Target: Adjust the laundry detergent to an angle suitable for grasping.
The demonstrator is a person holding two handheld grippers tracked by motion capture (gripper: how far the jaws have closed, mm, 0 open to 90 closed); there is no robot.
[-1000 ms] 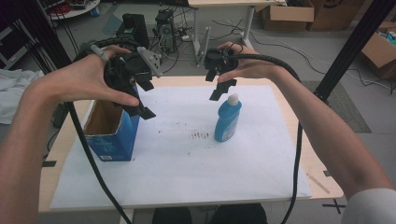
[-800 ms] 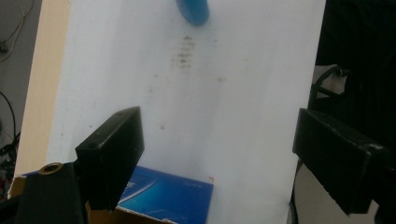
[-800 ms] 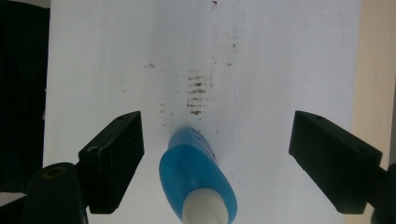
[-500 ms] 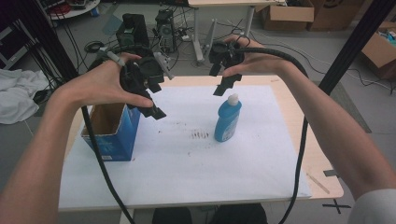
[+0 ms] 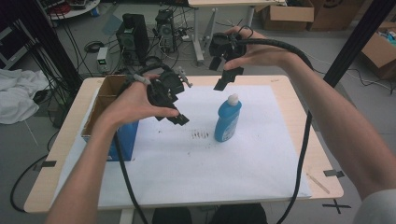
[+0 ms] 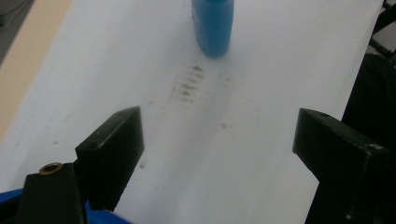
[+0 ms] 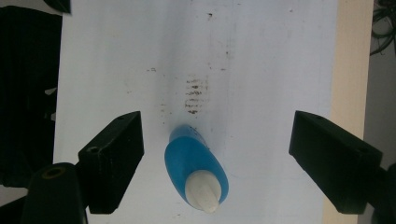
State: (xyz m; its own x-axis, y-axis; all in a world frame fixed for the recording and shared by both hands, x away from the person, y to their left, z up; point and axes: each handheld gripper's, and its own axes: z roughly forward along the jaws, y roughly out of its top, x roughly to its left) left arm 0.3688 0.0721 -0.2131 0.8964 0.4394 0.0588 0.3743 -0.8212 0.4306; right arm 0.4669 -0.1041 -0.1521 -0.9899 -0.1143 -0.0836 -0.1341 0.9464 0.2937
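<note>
blue bottle [image 5: 227, 120] is standing upright near the middle of the white sheet [image 5: 196, 172], white cap up, smudge marks [image 5: 201, 135] lying just beside its base. right gripper [image 5: 223, 72] is hovering above the cap, not touching; jaws are gaping wide, straddling the bottle from above in the right gripper view [image 7: 196, 172]. left gripper [image 5: 175, 109] is hanging over the sheet to the bottle's left, jaws wide apart, holding nothing. cardboard box [image 5: 109, 119] is sitting at the counter [image 5: 299, 100] left edge. open sheet is lying all around the bottle.
</note>
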